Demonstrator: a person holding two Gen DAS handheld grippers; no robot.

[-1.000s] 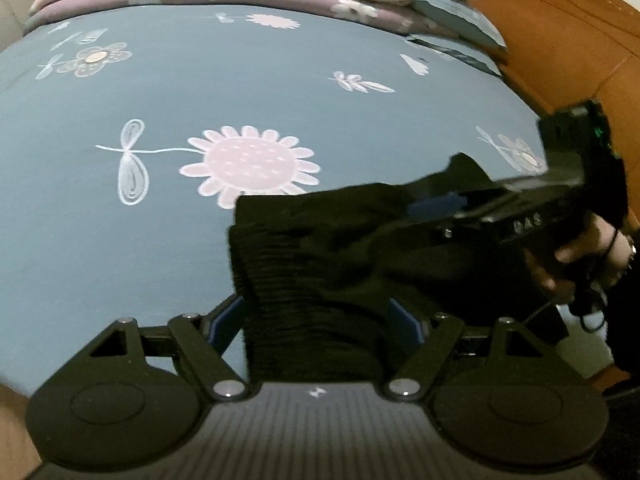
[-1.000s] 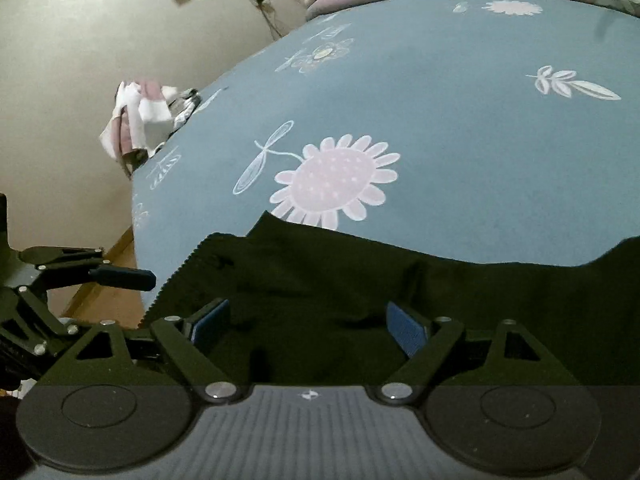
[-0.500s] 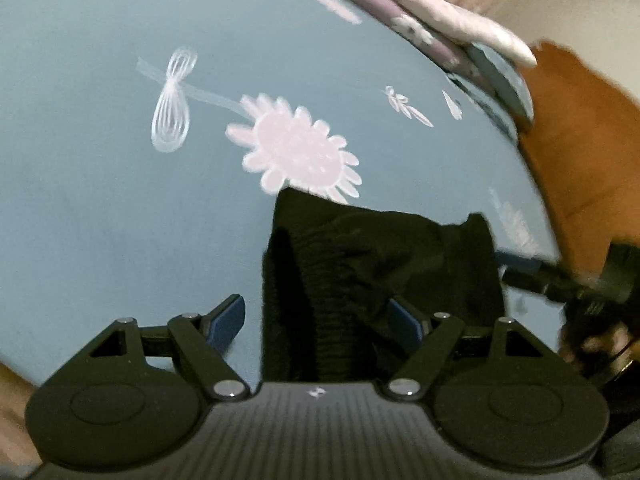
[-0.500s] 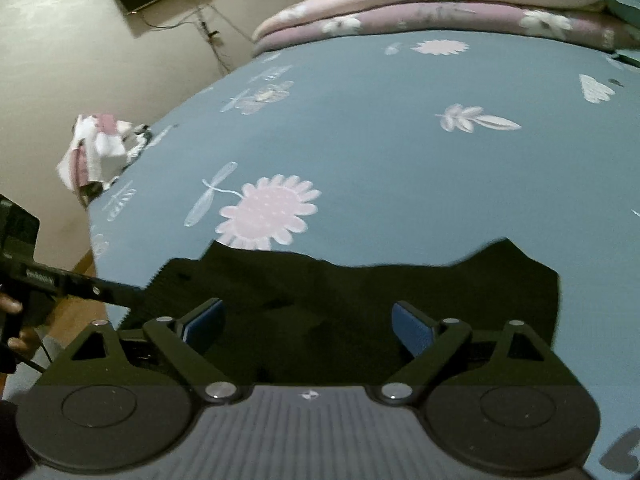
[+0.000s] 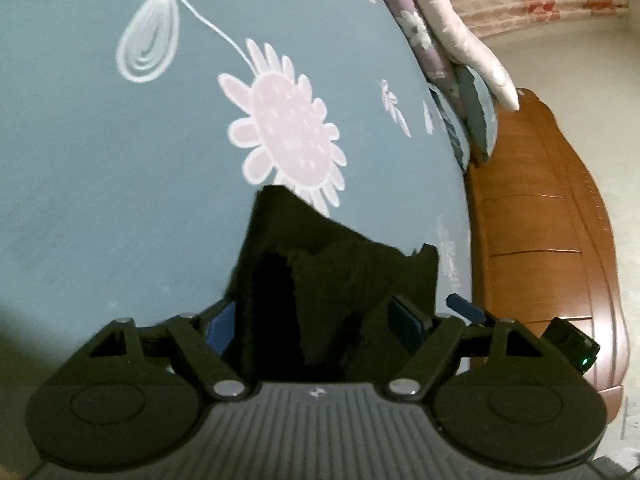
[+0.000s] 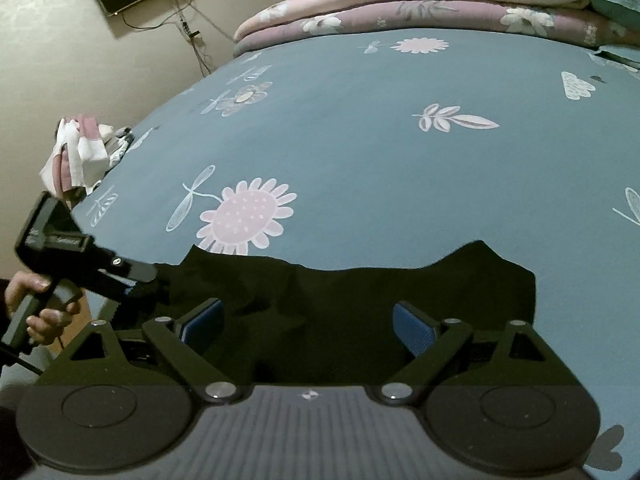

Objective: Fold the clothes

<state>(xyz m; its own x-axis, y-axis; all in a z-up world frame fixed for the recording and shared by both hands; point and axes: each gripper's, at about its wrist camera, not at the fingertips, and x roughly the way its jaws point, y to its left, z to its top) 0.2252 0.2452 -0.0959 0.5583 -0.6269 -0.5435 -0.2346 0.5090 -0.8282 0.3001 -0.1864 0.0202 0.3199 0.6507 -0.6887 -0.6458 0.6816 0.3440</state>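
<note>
Both the left hand-held gripper (image 5: 320, 320) and right hand-held gripper (image 6: 308, 320) have just opened wide over the black garment (image 6: 360, 292), gripping nothing.

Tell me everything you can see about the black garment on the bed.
The black garment is a dark, soft-looking piece lying low across the near edge of the blue flowered bedsheet, its top edge wavy with a raised corner at the right. The left view shows a ribbed band and loose folds. It lies between the open fingers of both the right gripper and the left gripper.
</note>
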